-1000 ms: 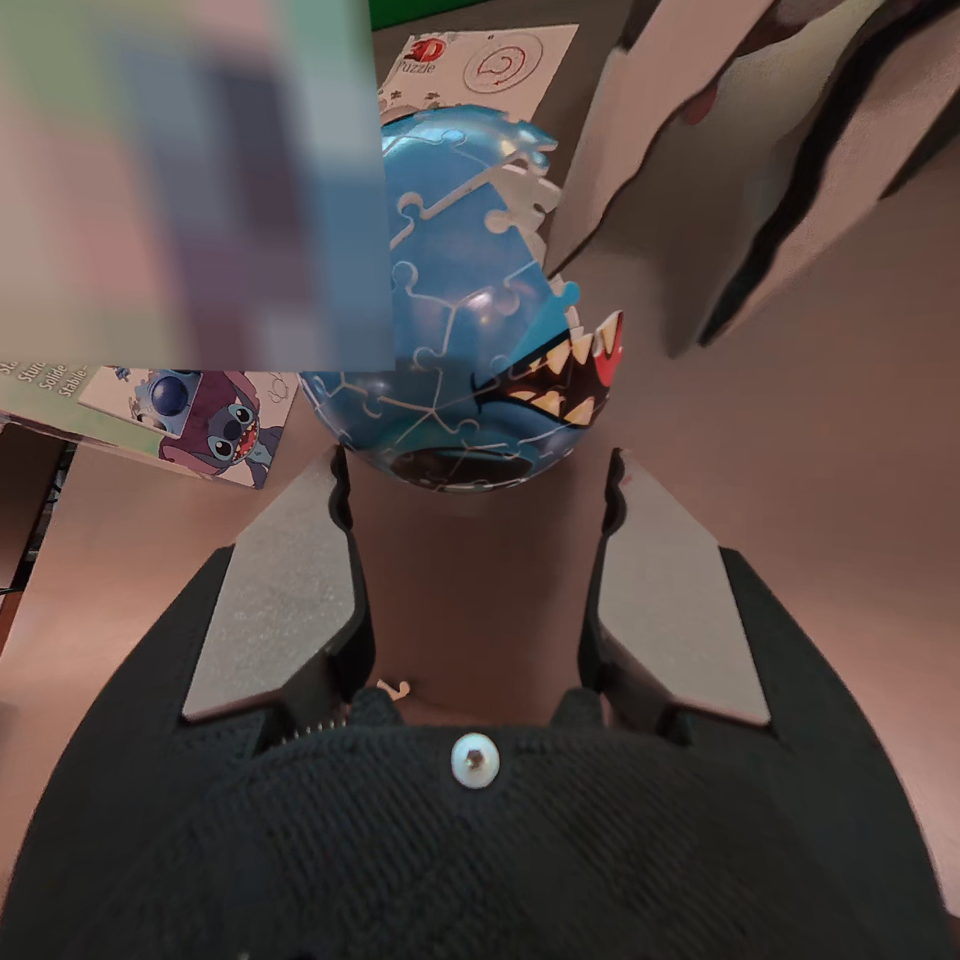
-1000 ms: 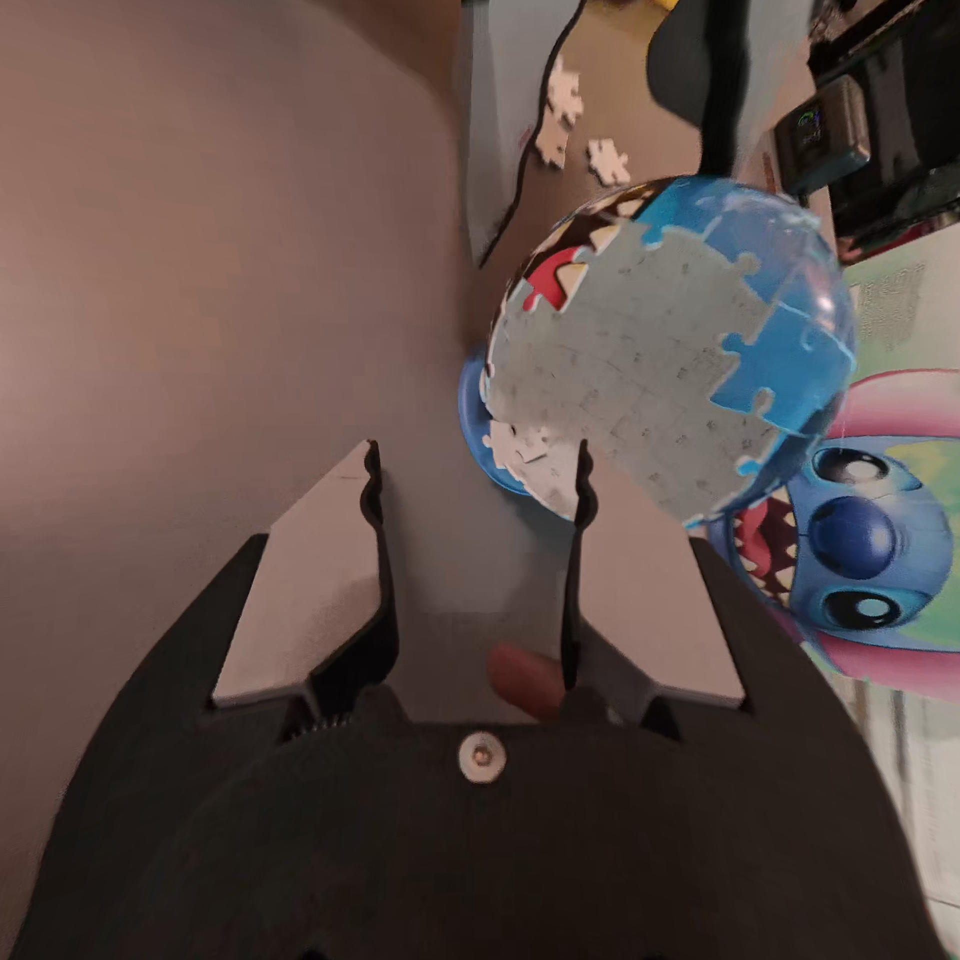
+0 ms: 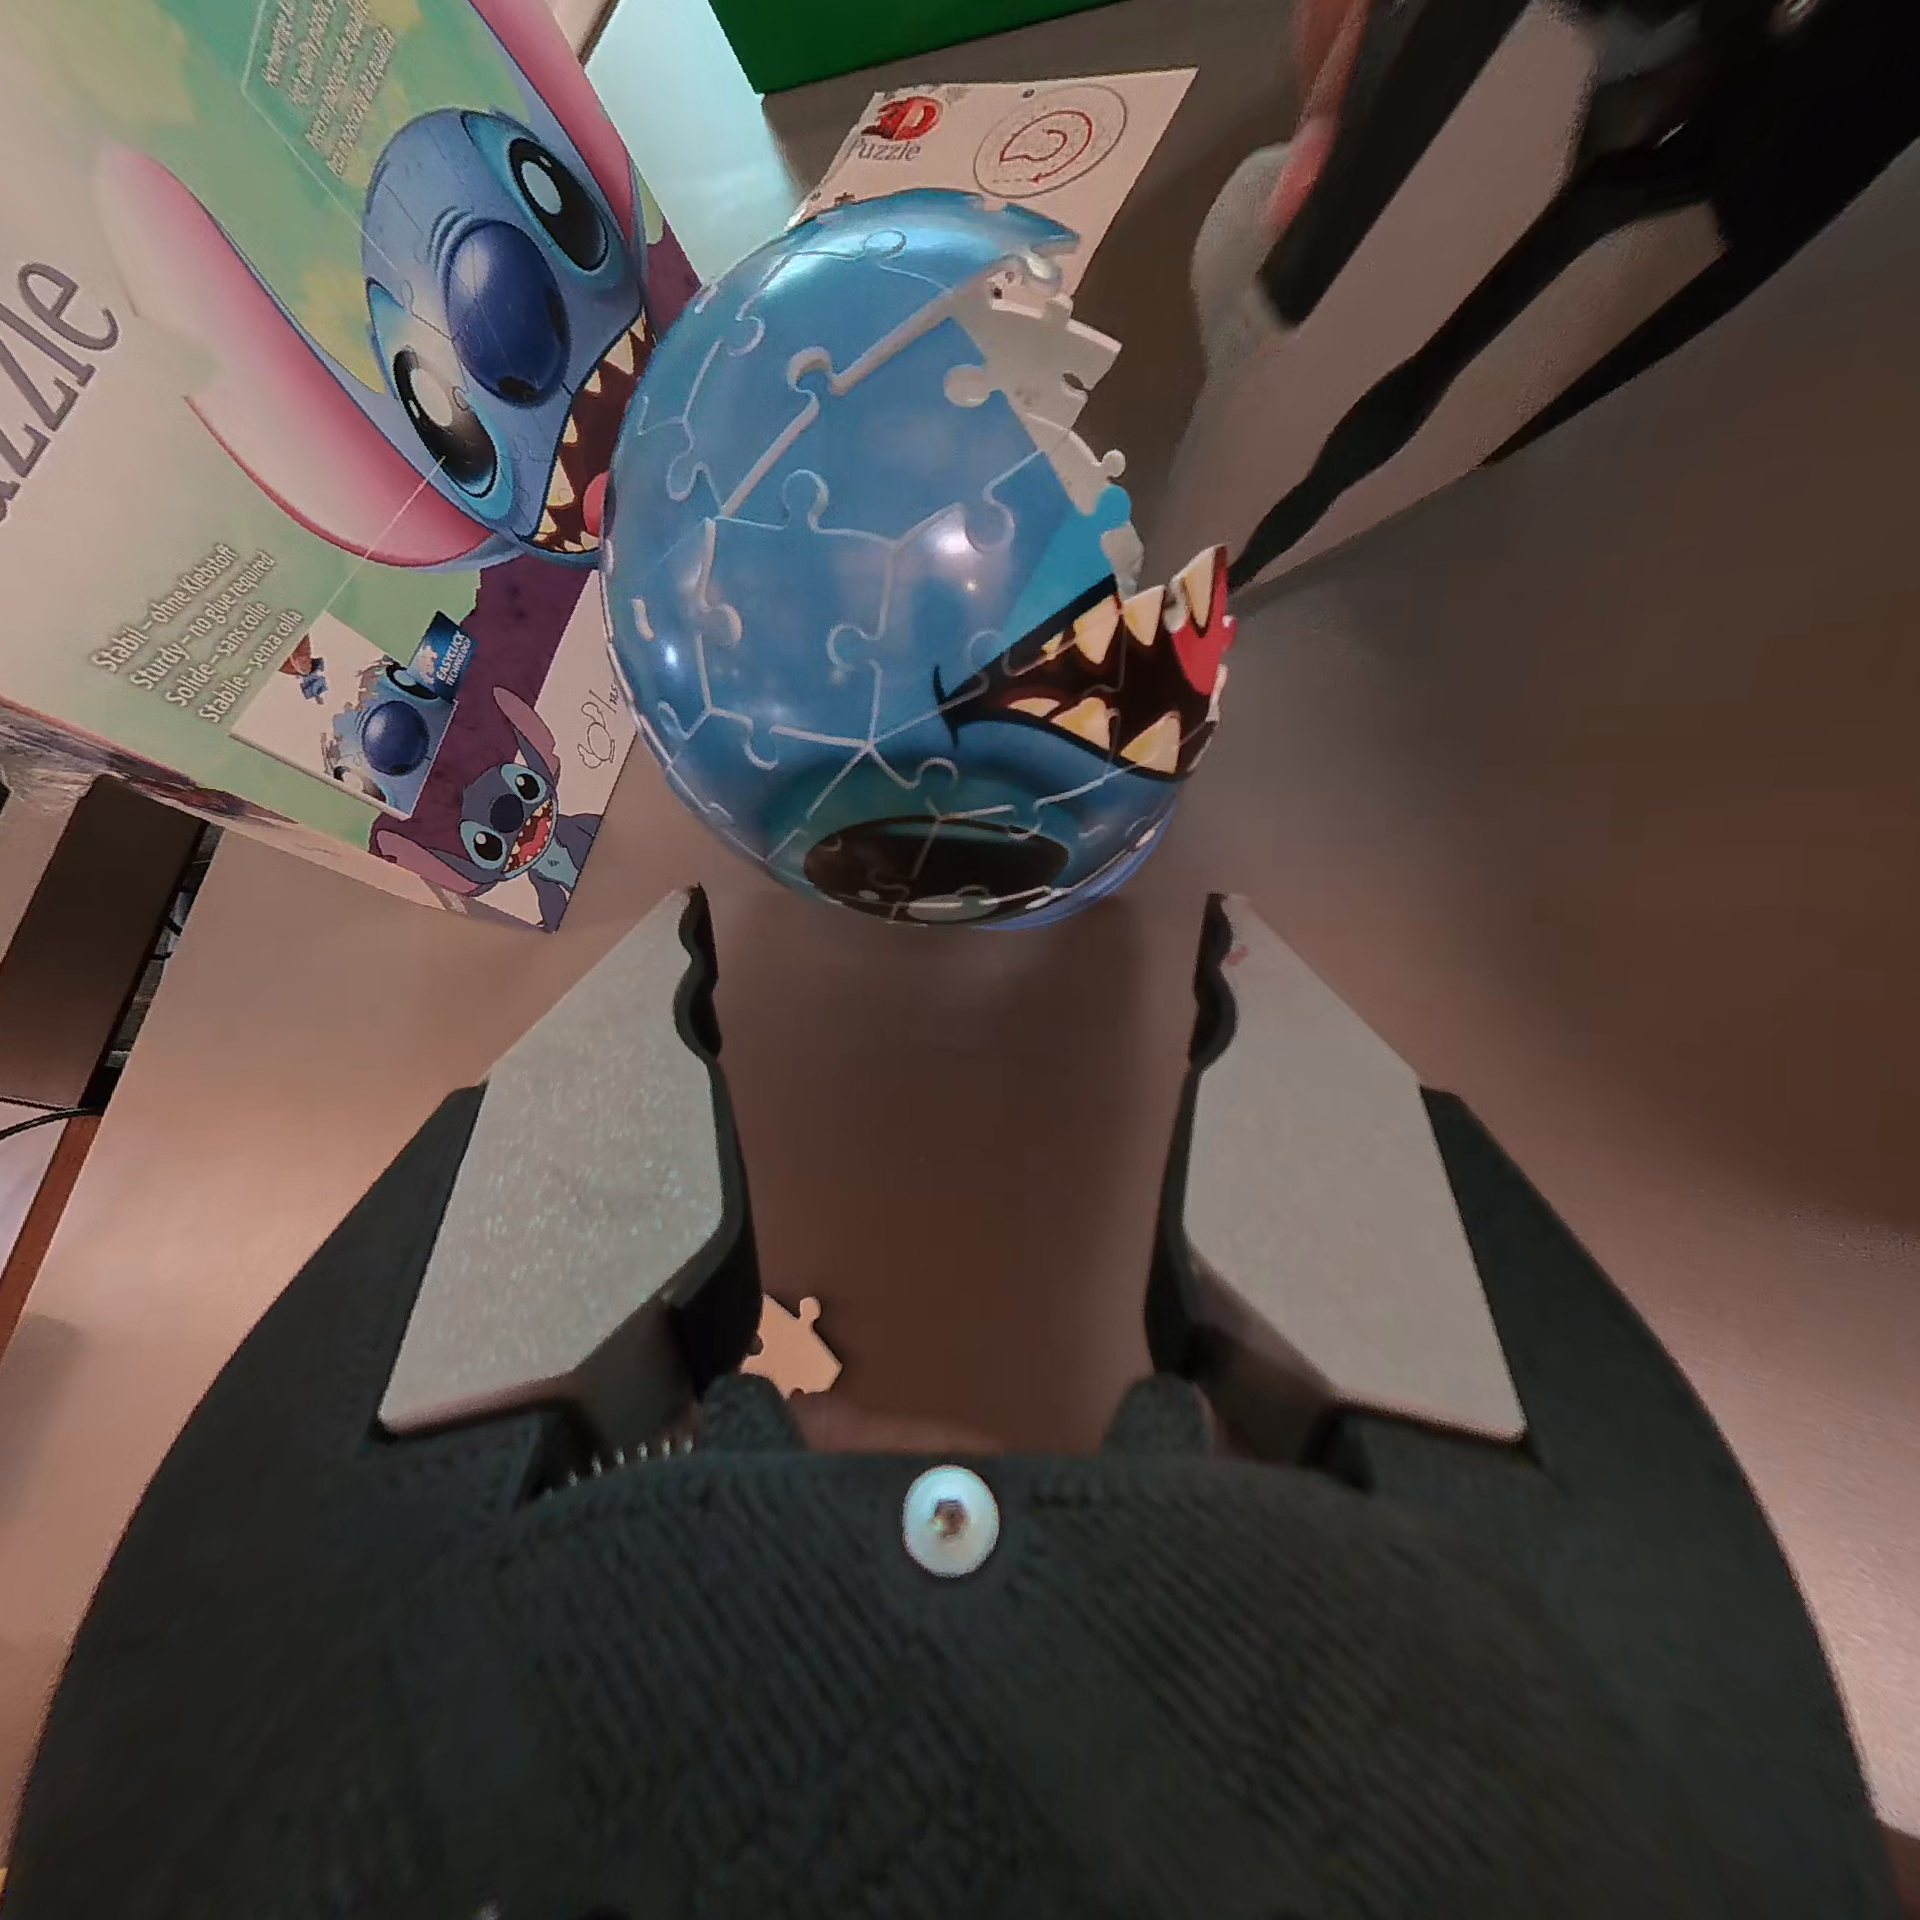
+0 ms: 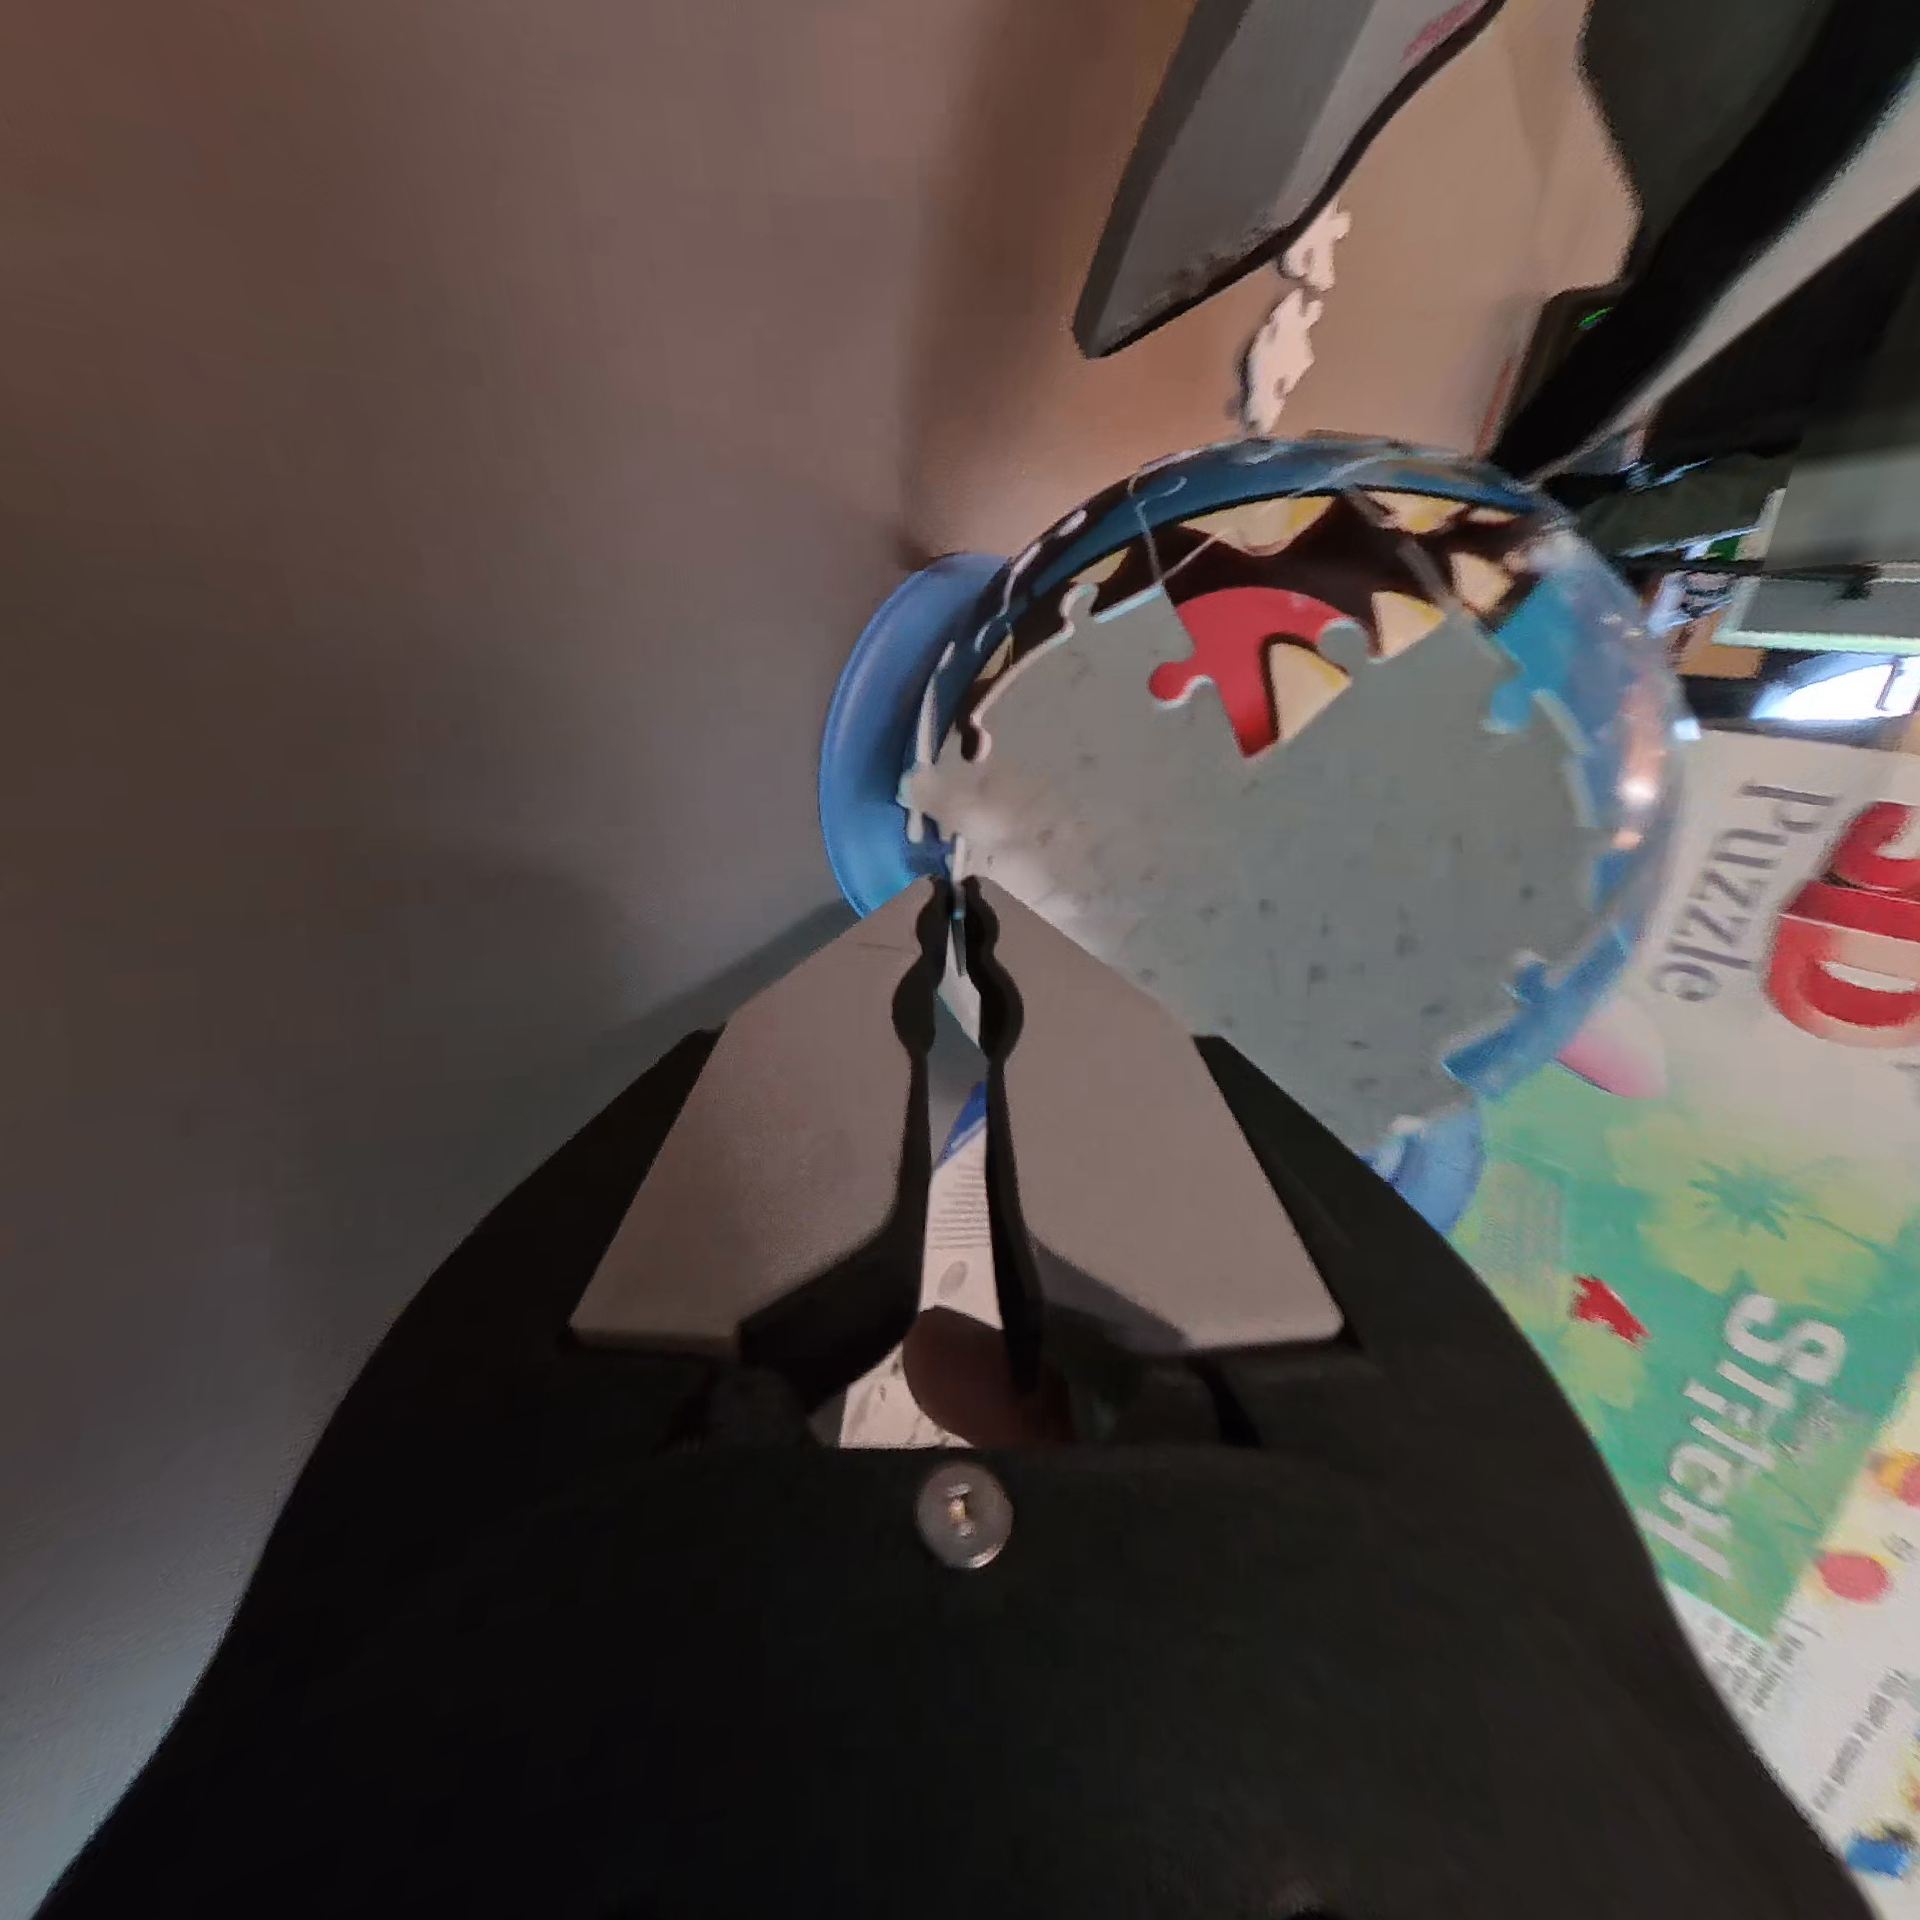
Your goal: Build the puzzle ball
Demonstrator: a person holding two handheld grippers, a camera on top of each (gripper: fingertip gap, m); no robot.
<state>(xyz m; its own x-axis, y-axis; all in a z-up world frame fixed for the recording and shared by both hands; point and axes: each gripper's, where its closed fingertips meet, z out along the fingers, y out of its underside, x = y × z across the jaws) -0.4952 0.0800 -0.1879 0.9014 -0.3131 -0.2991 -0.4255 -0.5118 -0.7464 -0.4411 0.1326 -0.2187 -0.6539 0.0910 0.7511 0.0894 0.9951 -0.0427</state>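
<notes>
Table: a smooth brown matte top, bare over most of the right wrist view's 9 o'clock half.
Box: glossy printed cardboard at 10 o'clock in the left wrist view, tilted, with a blue cartoon creature, pink ears and lines of print; in the right wrist view it filled 4 o'clock behind the ball.
Puzzle ball: a shiny blue sphere of interlocked curved plastic pieces, at 12 o'clock just beyond the left claw's tips; a toothed red mouth faced 3 o'clock, a dark eye faced down. It sat on a blue ring stand. A wide gap showed the pale grey speckled inner side.
Leaflet: white printed paper flat at 12 o'clock behind the ball.
Left claw: spread wide, empty, grey pads on ribbed black plastic.
Right claw: pressed together, pinching a thin puzzle piece at the ball's open edge.
Loose pieces: one pale piece on the table at the left claw's base; others, blurred, at 1 o'clock.
</notes>
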